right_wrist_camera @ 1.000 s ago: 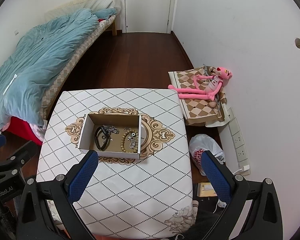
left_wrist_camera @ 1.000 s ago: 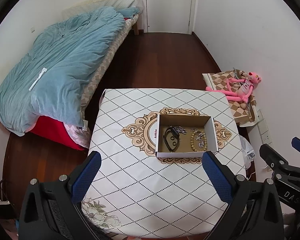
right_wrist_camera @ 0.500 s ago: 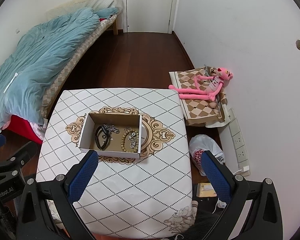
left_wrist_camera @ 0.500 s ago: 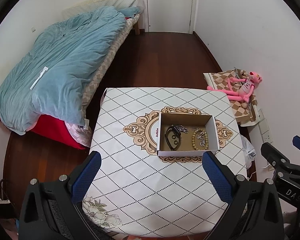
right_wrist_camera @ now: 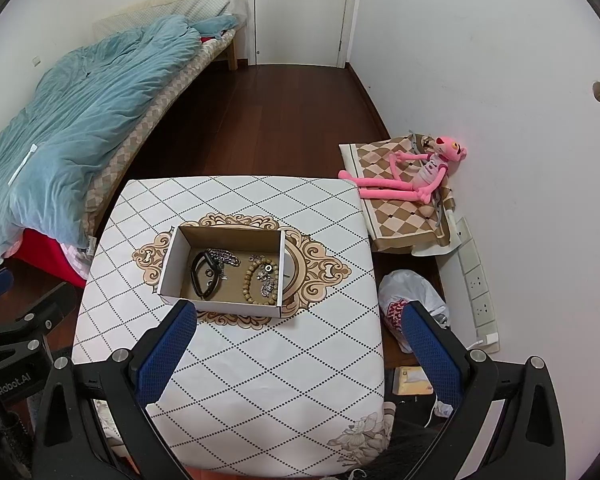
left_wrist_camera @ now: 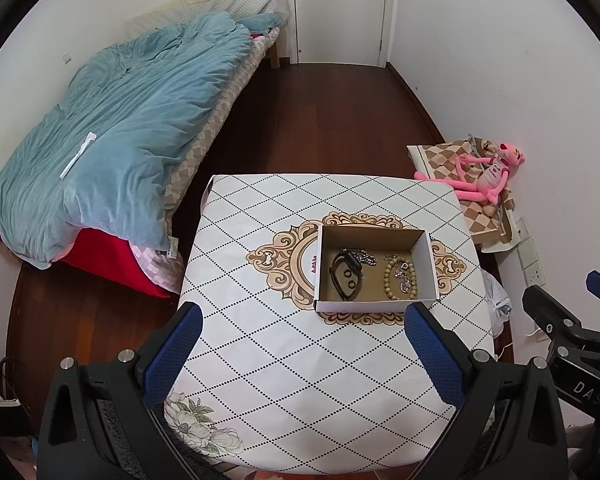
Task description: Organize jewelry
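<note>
Left gripper (left_wrist_camera: 300, 344) spread wide and empty above the table (left_wrist_camera: 260, 360), right gripper (right_wrist_camera: 300, 344) likewise, box (left_wrist_camera: 374, 306) just ahead of both, beads (left_wrist_camera: 392, 276), black band (left_wrist_camera: 342, 276) and chain (left_wrist_camera: 364, 258) lay inside

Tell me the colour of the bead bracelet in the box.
Yellowish tan; the bead bracelet shows best in the right wrist view.

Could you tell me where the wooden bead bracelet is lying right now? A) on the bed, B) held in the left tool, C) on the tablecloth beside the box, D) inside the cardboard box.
D: the bead bracelet lies on the floor of the open cardboard box, right of the black band; both tools are open and empty.
</note>
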A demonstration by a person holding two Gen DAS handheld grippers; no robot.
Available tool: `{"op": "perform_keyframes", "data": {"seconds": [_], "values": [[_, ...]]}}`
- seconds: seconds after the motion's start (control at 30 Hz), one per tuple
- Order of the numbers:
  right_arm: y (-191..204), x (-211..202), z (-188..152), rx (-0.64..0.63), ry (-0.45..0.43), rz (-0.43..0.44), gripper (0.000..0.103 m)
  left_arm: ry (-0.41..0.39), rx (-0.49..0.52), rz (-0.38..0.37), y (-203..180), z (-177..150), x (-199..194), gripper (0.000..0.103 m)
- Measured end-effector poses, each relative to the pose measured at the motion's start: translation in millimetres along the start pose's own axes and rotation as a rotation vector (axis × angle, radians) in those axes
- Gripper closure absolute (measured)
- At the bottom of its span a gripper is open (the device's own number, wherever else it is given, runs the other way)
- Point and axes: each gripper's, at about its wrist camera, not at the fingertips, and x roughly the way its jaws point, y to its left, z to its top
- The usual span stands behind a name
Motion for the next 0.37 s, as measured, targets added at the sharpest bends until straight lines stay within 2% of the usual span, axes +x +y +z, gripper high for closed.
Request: {"op": "perform_keyframes", "data": {"seconds": [0.37], "values": [[-2.3, -2.4, 2.1, 0.001, -0.004, 0.002, 0.0, -0.013, 0.005, 0.01, -2.4, 0.4, -0.6, 0.0]]}}
